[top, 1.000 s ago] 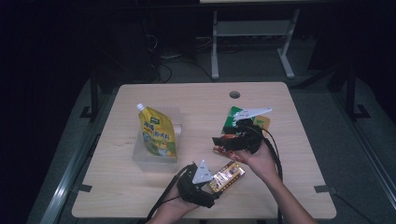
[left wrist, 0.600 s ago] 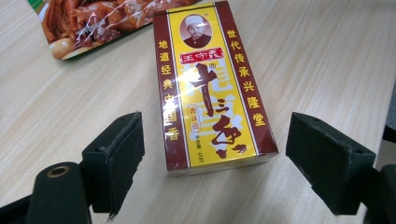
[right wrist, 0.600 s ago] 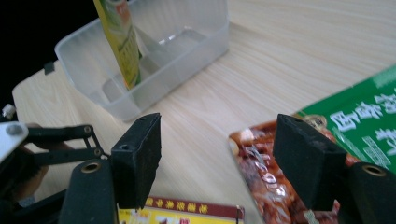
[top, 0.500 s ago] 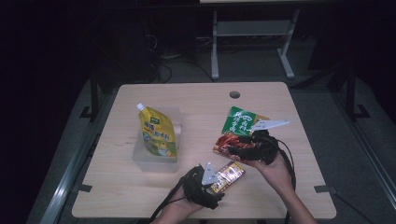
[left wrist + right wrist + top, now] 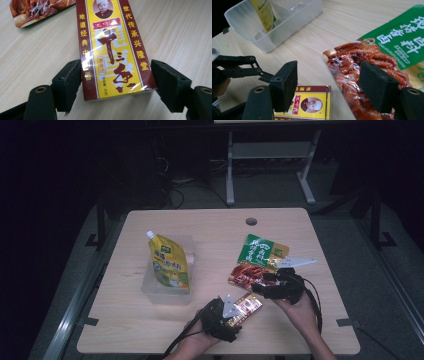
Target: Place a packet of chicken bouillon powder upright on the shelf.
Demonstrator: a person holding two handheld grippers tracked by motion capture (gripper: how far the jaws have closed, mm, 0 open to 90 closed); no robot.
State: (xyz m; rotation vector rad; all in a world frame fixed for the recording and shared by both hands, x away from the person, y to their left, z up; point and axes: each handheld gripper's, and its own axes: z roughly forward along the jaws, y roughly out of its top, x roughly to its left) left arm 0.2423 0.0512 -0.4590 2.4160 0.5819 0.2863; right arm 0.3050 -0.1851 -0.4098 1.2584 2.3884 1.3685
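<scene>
A red-and-yellow seasoning box lies flat on the table. My left gripper straddles its near end. Its jaws have just been closing, and both pads now touch the box's long sides. From above, the box sticks out of the left gripper near the front edge. My right gripper is open and hovers over the bare wood between the box and a green-and-red food pouch. The high view has the right gripper at the near edge of that pouch.
A clear plastic tub at the left holds a yellow spouted pouch. A cable hole sits near the table's far edge. Cables trail from both grippers off the front edge.
The right gripper has drawn back toward the front right, uncovering the green-and-red pouch. The left gripper has edged forward around the box's near end. The box lies where it was.
</scene>
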